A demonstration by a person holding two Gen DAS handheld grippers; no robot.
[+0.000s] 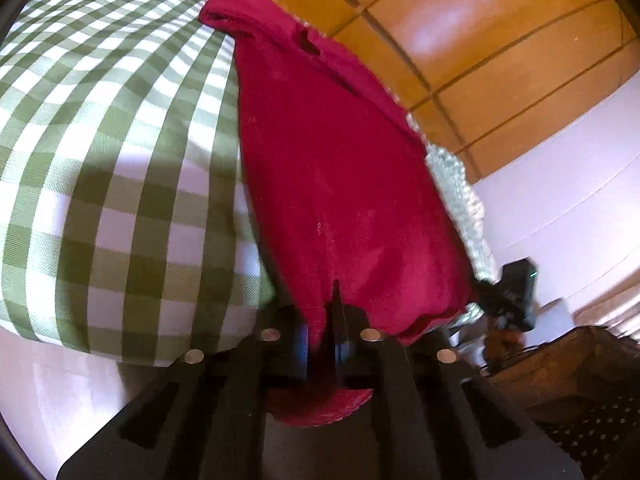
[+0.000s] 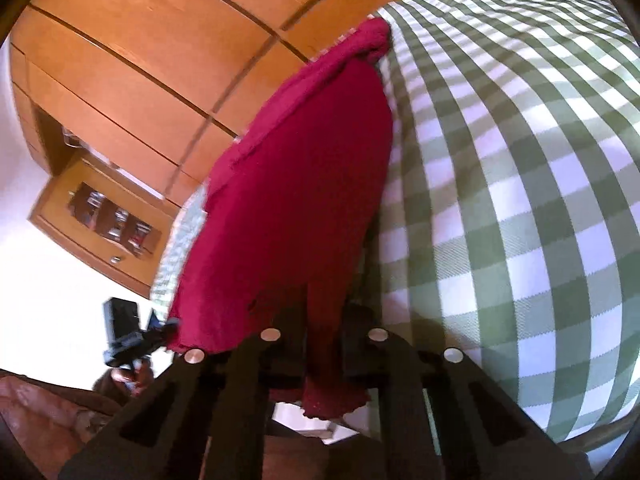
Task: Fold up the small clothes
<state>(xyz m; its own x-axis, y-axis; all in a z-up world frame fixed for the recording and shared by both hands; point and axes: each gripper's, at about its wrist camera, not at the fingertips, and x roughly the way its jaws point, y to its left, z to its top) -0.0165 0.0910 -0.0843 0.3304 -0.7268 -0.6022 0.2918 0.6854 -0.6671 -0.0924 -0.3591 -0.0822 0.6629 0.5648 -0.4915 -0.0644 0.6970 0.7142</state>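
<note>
A dark red knitted garment (image 1: 340, 184) lies stretched along the edge of a surface covered with a green-and-white checked cloth (image 1: 120, 168). In the left wrist view my left gripper (image 1: 326, 320) is shut on the garment's near hem, and a flap of red cloth hangs below the fingers. The right gripper (image 1: 486, 292) holds the hem's other corner. From the right wrist, the same red garment (image 2: 296, 184) runs away from my right gripper (image 2: 324, 320), which is shut on the hem. My left gripper (image 2: 168, 326) pinches the far corner at the left.
Orange wooden panelled doors (image 1: 460, 40) stand behind the checked surface, beside a white wall (image 1: 560, 184). A wooden cabinet with a glass front (image 2: 108, 220) hangs at the left. A brown object (image 2: 44, 416) and a dark dotted fabric (image 1: 592, 428) lie low near the grippers.
</note>
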